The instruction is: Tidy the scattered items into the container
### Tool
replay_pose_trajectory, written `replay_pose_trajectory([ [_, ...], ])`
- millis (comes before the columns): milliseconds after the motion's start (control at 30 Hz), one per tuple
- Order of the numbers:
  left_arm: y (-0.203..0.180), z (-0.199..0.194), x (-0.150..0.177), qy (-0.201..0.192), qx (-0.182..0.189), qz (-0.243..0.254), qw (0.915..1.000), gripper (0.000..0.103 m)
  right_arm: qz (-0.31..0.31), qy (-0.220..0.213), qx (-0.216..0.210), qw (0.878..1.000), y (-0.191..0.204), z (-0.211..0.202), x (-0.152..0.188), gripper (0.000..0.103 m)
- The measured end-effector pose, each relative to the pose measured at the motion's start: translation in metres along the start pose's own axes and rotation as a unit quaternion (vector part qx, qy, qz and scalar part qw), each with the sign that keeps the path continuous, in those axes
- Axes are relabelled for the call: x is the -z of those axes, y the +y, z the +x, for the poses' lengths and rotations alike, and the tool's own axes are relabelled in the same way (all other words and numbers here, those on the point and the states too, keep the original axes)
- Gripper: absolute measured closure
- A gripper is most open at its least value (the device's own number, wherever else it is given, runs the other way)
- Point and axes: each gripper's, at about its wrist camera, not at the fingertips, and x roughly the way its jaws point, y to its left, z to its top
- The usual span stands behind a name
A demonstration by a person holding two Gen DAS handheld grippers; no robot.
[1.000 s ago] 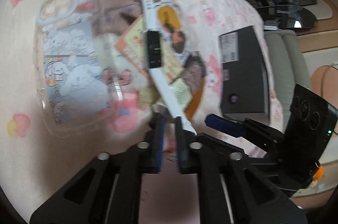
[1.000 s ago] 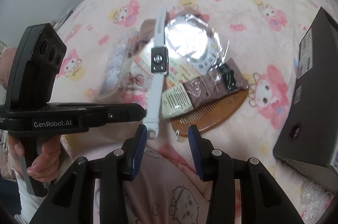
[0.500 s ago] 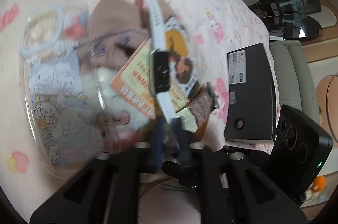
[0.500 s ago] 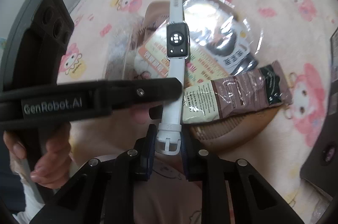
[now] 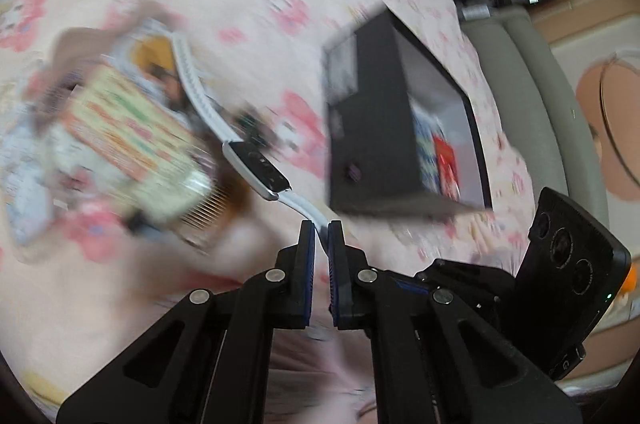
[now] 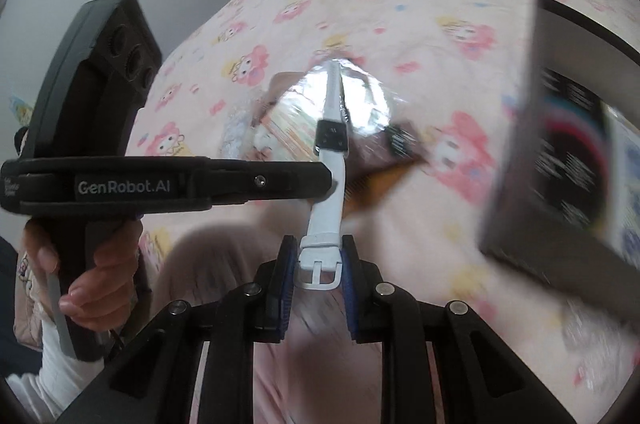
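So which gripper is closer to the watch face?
Left. The left gripper pinches the strap just below the watch face. The right gripper clamps the buckle at the strap's far end, farther from the face.

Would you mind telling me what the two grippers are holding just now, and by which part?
Both hold the white smartwatch: the right gripper clamps its buckle end, the left gripper pinches the strap just above.

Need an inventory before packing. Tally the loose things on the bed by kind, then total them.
Watch, held by both tongs: 1
Comb: 1
Brown snack packet: 1
Orange printed packet: 1
Black box: 1
Total: 5; the blurred pile may hide more.
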Motion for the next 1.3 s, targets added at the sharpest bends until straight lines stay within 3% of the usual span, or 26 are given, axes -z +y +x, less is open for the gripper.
replay_pose_trajectory([
  [267, -0.082, 0.086, 0.024, 0.098, -0.013, 0.070, 0.9927, 0.098, 0.078, -0.009, 0.043, 0.996, -0.069, -0.053, 0.063, 0.085],
  [400, -0.087, 0.112, 0.025, 0.119, -0.013, 0.074, 0.9900, 0.097, 0.139, -0.014, 0.067, 0.988, -0.115, -0.069, 0.085, 0.089],
  [500, -0.073, 0.114, 0.018, 0.108, -0.043, 0.055, 0.9917, 0.097, 0.149, -0.017, 0.103, 0.983, -0.133, -0.075, 0.086, 0.089],
  [567, -0.060, 0.103, 0.015, 0.087, -0.047, 0.032, 0.9946, 0.097, 0.136, -0.014, 0.108, 0.985, -0.134, -0.077, 0.082, 0.089],
  [633, -0.045, 0.090, 0.012, 0.065, -0.023, 0.000, 0.9976, 0.096, 0.116, -0.010, 0.111, 0.987, -0.129, -0.071, 0.078, 0.086],
  [700, -0.034, 0.081, 0.011, 0.044, -0.016, -0.022, 0.9987, 0.090, 0.090, -0.002, 0.117, 0.989, -0.120, -0.056, 0.070, 0.071],
  [800, -0.023, 0.083, 0.015, 0.035, -0.031, -0.046, 0.9979, 0.088, 0.052, -0.002, 0.135, 0.990, -0.111, -0.034, 0.061, 0.057],
  [933, -0.025, 0.085, 0.018, 0.035, -0.033, -0.039, 0.9981, 0.088, 0.000, 0.018, 0.189, 0.982, -0.104, -0.007, 0.052, 0.057],
  [1167, -0.022, 0.086, 0.019, 0.044, -0.014, -0.042, 0.9980, 0.086, -0.059, 0.022, 0.172, 0.983, -0.090, 0.000, 0.050, 0.057],
  [1300, -0.022, 0.086, 0.018, 0.045, -0.017, -0.043, 0.9980, 0.086, -0.063, 0.054, 0.153, 0.985, -0.096, 0.017, 0.047, 0.057],
])
